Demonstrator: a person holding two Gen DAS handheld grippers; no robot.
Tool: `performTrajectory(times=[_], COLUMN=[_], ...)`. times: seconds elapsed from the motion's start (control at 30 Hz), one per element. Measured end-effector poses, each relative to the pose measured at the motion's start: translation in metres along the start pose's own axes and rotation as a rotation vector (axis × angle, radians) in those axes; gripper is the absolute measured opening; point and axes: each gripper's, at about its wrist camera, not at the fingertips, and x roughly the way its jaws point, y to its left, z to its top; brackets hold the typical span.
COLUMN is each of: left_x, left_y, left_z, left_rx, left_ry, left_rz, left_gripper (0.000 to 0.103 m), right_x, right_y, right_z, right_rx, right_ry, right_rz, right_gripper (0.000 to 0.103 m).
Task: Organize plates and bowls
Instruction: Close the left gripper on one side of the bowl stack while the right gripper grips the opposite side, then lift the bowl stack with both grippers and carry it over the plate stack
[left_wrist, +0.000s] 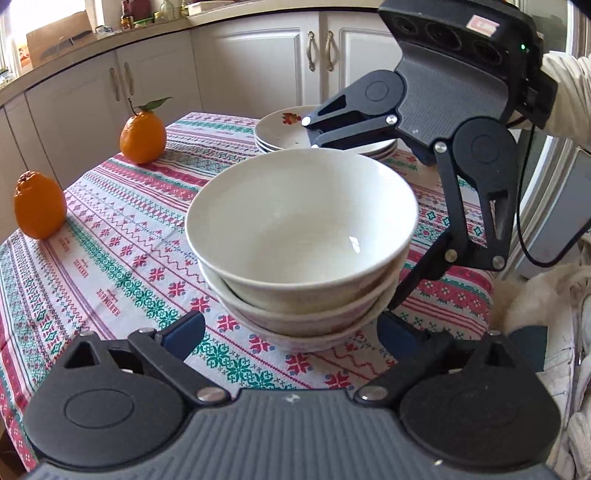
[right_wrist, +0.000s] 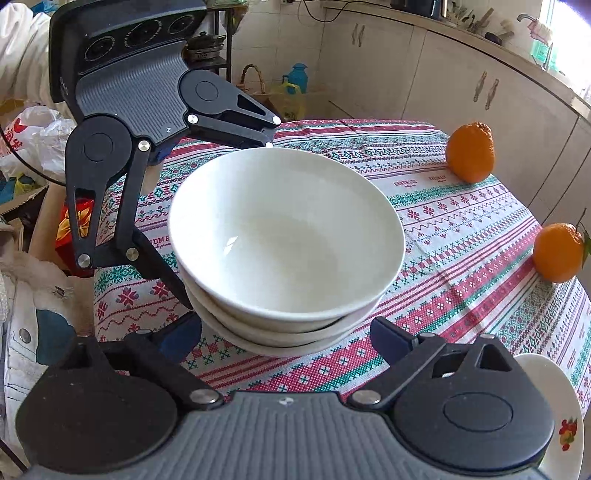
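Three white bowls (left_wrist: 303, 236) are nested in a stack (right_wrist: 288, 236) on the patterned tablecloth, with the top bowl tilted. My left gripper (left_wrist: 291, 332) is open, its blue-padded fingertips on either side of the stack's base on the near side. In the right wrist view the left gripper (right_wrist: 231, 225) straddles the stack from the far left. My right gripper (right_wrist: 286, 338) is open too and spans the stack from the opposite side; its fingers (left_wrist: 395, 295) sit close to the bowls. I cannot tell whether any pad touches. A stack of flower-printed plates (left_wrist: 280, 129) lies behind the bowls.
Two oranges (left_wrist: 142, 136) (left_wrist: 38, 205) stand on the tablecloth (left_wrist: 110, 258) to the left. One plate (right_wrist: 554, 406) shows beside my right gripper. White cabinets (left_wrist: 258, 62) run behind the table. A person's sleeve (left_wrist: 565, 92) holds the right gripper. Bags and clutter (right_wrist: 33, 140) lie beyond the table edge.
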Motion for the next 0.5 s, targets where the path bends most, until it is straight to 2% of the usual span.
performTrajectory(times=[0.3, 0.5], left_x=[0.002, 0.005], left_y=[0.011, 0.015], left_z=[0.006, 0.006], left_rx=[0.034, 0.039], left_ry=[0.010, 0.009], left_rz=[-0.087, -0.127], left_gripper=[0.092, 0.086], right_x=[0.006, 0.009], right_y=[-0.009, -0.015], right_z=[0.004, 0.005], right_rx=[-0.026, -0.019], right_ry=[0.027, 0.034], right_rz=[0.090, 0.112], right_gripper=[0.087, 0.087])
